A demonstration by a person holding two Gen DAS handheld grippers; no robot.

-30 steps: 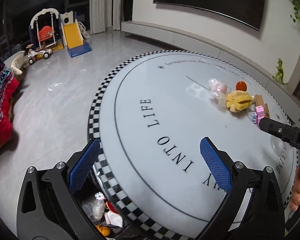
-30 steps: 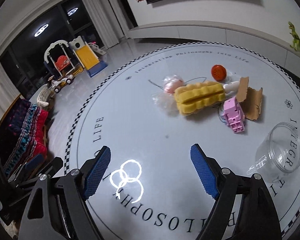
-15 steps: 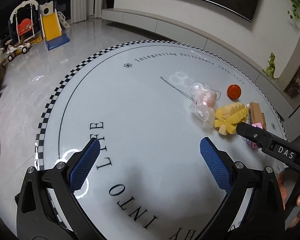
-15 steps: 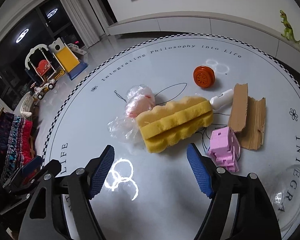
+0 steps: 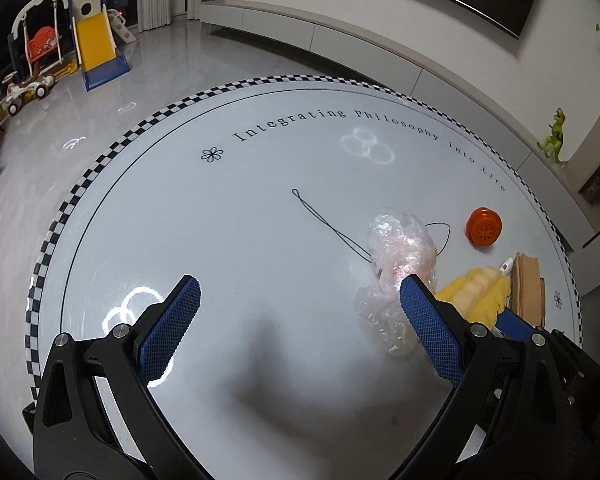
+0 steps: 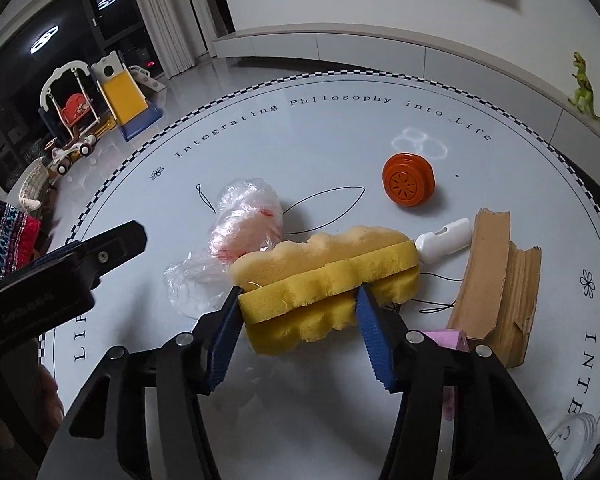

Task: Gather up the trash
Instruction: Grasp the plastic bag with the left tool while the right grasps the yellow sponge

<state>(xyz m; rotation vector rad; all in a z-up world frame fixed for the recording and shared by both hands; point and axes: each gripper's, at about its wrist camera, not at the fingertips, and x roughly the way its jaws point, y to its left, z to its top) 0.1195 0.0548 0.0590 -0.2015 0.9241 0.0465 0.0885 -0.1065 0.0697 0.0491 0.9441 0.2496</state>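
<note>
Your right gripper (image 6: 298, 300) is closing around the wavy yellow foam sponge (image 6: 324, 276), pads touching its ends. Your left gripper (image 5: 296, 312) is spread wide, empty, over the round white table (image 5: 260, 184).

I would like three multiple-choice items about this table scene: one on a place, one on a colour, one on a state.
1. Where does the clear crumpled bag lie, seen from the right wrist view?
A. left of the yellow sponge
B. on the cardboard
C. under the orange disc

2. What colour is the round disc?
A. green
B. orange
C. white

3. How do the left tongs stand?
A. shut on the bag
B. shut on the sponge
C. open, nothing between them

Answers:
1 A, the bag touches the sponge's left end.
2 B, it is plainly orange on the pale table.
3 C, only bare table shows between the blue pads.
</note>
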